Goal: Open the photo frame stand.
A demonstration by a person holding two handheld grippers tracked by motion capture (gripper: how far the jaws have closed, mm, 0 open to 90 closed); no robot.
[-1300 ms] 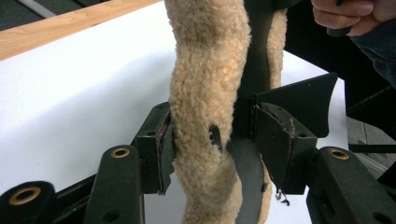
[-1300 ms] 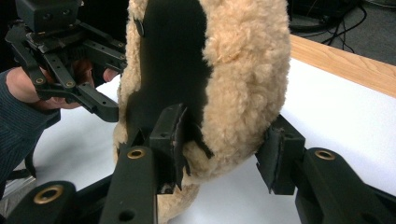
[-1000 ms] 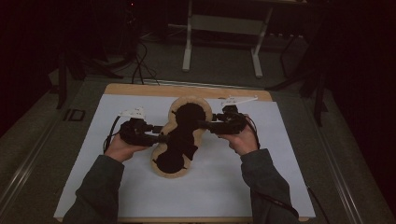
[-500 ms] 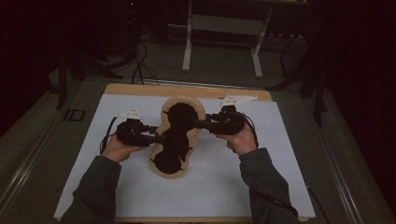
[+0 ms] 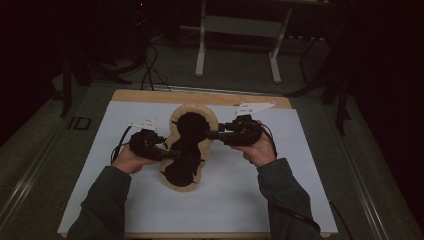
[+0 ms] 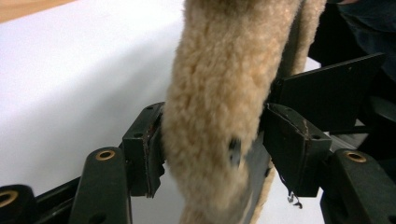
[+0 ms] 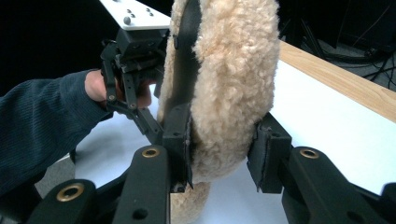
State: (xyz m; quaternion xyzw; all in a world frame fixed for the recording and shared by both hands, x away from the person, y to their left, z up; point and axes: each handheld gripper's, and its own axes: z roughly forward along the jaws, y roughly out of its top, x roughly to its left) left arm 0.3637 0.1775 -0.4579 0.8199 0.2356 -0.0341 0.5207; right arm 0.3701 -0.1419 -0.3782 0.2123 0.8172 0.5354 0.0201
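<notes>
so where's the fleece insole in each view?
High view: fleece insole at centre, on the white sheet, between both grippers.
Left gripper view: fleece edge at centre, between that gripper's fingers.
Right gripper view: centre top, between its fingers.
Shared landmark: the white sheet under it.

Dark ribbed knit sleeves [image 5: 107, 200] on both forearms. Matte black two-jaw left gripper [image 5: 172, 155] and matching black right gripper [image 5: 212, 134], each topped by a pale grey three-cornered plate [image 5: 255, 106] studded with small screws. Thin black cable [image 5: 119, 142] looping off the body. Black jaw links with brass-ringed pivot holes [image 7: 151, 152]; blocky black pads [image 6: 292, 144], edges worn.
</notes>
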